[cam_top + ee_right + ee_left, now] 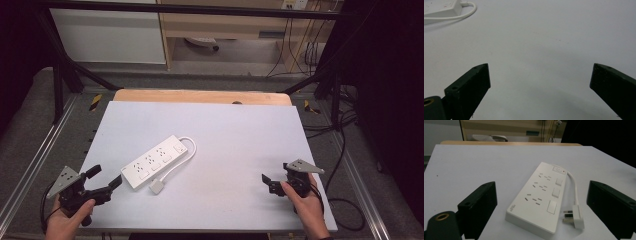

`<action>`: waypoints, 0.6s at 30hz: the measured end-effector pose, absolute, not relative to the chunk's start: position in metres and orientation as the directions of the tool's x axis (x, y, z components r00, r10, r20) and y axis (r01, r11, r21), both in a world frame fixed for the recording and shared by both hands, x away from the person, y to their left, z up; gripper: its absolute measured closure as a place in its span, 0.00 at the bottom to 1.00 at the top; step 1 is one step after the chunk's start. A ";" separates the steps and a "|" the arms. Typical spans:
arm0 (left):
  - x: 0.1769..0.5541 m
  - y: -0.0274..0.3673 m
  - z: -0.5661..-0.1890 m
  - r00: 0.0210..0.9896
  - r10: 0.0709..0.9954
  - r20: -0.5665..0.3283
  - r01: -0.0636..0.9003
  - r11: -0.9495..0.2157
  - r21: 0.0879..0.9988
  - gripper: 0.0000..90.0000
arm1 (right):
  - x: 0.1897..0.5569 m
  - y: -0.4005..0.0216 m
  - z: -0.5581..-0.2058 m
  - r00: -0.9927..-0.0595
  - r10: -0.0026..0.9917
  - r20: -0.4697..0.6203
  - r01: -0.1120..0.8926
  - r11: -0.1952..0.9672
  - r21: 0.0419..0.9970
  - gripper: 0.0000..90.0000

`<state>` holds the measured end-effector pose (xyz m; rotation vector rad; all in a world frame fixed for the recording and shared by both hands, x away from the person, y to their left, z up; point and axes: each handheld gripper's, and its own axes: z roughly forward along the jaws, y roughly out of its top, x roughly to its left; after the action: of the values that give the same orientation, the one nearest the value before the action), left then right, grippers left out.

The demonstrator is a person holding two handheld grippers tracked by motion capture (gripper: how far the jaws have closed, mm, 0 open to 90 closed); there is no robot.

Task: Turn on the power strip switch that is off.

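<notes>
A white power strip [154, 161] with three sockets lies at an angle on the white table [235, 130], left of centre. Its white cable [186, 151] loops round the far end and comes back to a plug [157, 187] lying beside the near end. My left gripper [106, 176] is held at the table's near left corner, open, and points at the strip's near end. In the left gripper view the strip [539, 195] and the plug [575, 216] lie just ahead of the wide-apart jaws. My right gripper [274, 172] is open at the near right, over bare table.
A wooden edge [200, 96] runs along the table's far side. Black frame bars [60, 70] stand at both back corners, and cables [345, 150] trail over the floor on the right. In the right gripper view, the strip's end [441, 8] sits far off at the top left.
</notes>
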<state>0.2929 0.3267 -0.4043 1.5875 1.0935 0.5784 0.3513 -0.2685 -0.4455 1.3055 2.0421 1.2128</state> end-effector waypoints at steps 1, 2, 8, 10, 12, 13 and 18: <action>0.293 0.327 -0.404 0.460 0.872 -0.169 0.350 -0.003 0.937 0.10 | 0.351 -0.269 -0.446 -0.467 0.879 0.095 0.505 0.177 0.845 0.04; 0.293 0.327 -0.403 0.459 0.872 -0.170 0.345 0.001 0.939 0.10 | 0.351 -0.268 -0.445 -0.468 0.879 0.094 0.505 0.178 0.844 0.04; 0.293 0.326 -0.400 0.457 0.874 -0.166 0.326 0.010 0.945 0.11 | 0.352 -0.269 -0.445 -0.466 0.880 0.093 0.503 0.177 0.846 0.04; 0.294 0.325 -0.398 0.456 0.874 -0.170 0.326 0.014 0.945 0.12 | 0.351 -0.270 -0.445 -0.465 0.880 0.097 0.505 0.174 0.846 0.04; 0.294 0.325 -0.398 0.458 0.873 -0.164 0.321 0.010 0.947 0.13 | 0.351 -0.270 -0.445 -0.462 0.882 0.096 0.503 0.171 0.848 0.04; 0.295 0.325 -0.396 0.458 0.874 -0.161 0.318 0.008 0.948 0.13 | 0.351 -0.270 -0.445 -0.462 0.882 0.096 0.503 0.171 0.848 0.04; 0.297 0.323 -0.388 0.468 0.869 -0.159 0.332 -0.006 0.943 0.16 | 0.351 -0.270 -0.445 -0.458 0.884 0.099 0.506 0.167 0.846 0.04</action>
<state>0.2969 0.3235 -0.3882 1.5783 1.0736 0.5898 0.3514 -0.2701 -0.4447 1.3138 2.0317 1.2139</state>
